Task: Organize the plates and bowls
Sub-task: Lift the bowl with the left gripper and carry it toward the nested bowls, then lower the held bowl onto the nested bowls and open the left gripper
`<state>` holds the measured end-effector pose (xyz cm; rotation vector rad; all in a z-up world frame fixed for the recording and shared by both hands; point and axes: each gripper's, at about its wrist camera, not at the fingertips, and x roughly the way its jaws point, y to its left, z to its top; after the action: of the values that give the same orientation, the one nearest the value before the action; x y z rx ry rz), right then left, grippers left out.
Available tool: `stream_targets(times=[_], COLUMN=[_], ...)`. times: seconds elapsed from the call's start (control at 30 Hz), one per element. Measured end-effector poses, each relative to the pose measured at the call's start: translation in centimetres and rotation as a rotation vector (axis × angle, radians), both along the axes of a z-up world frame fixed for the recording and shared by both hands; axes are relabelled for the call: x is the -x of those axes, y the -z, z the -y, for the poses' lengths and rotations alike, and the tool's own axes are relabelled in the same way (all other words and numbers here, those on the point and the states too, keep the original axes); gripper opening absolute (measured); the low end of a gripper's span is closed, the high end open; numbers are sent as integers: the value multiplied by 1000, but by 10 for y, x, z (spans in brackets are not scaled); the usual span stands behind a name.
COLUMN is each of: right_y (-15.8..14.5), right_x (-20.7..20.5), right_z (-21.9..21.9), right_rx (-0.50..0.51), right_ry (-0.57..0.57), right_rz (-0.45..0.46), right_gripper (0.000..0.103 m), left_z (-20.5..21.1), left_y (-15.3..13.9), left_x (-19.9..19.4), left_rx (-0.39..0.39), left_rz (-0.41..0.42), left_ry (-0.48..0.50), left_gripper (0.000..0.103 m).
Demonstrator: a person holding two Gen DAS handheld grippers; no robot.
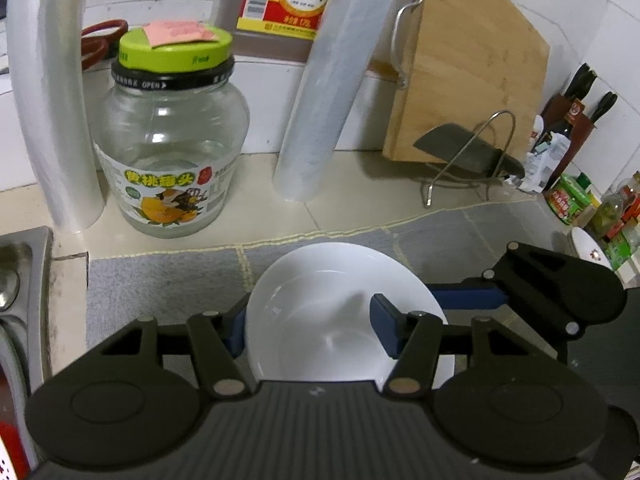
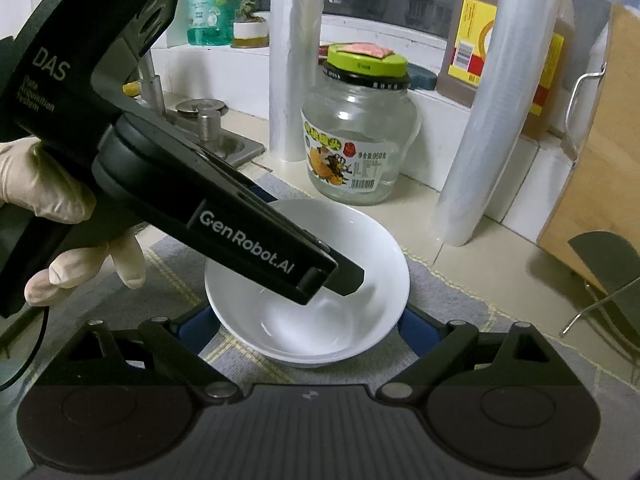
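Observation:
A white bowl sits on a grey mat on the counter. My left gripper straddles the bowl's left wall, one blue finger outside and one inside; whether it pinches the rim is unclear. In the right wrist view the left gripper reaches into the bowl from the left, and the bowl seems to rest in a second white bowl. My right gripper is open, its blue fingers at either side of the bowl's near base. A small white dish with a red mark is at the right.
A glass jar with a green lid and two clear film rolls stand behind the mat. A wooden cutting board, a cleaver on a wire rack, bottles and a sink surround it.

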<state>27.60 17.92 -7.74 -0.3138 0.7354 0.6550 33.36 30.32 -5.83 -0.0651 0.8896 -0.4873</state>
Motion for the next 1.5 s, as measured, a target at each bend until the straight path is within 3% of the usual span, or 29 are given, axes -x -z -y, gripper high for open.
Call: stream_targets(times=[0.5,0.8,1.5], right_y=[-40,-58,-61], right_x=[49,79,115], right_z=[42,92,209], right_rx=[5,-7,-22], right_ry=[-36,-34,-17], right_rz=[54,85,68], right_gripper=[97,97,97], left_z=[33,78,188], left_y=[-39,-57,-59], left_x=[51,81,119], left_rx=[32,35,27], left_rz=[31,53,36], left_ry=[1,20,61], left_gripper=[60,60,60])
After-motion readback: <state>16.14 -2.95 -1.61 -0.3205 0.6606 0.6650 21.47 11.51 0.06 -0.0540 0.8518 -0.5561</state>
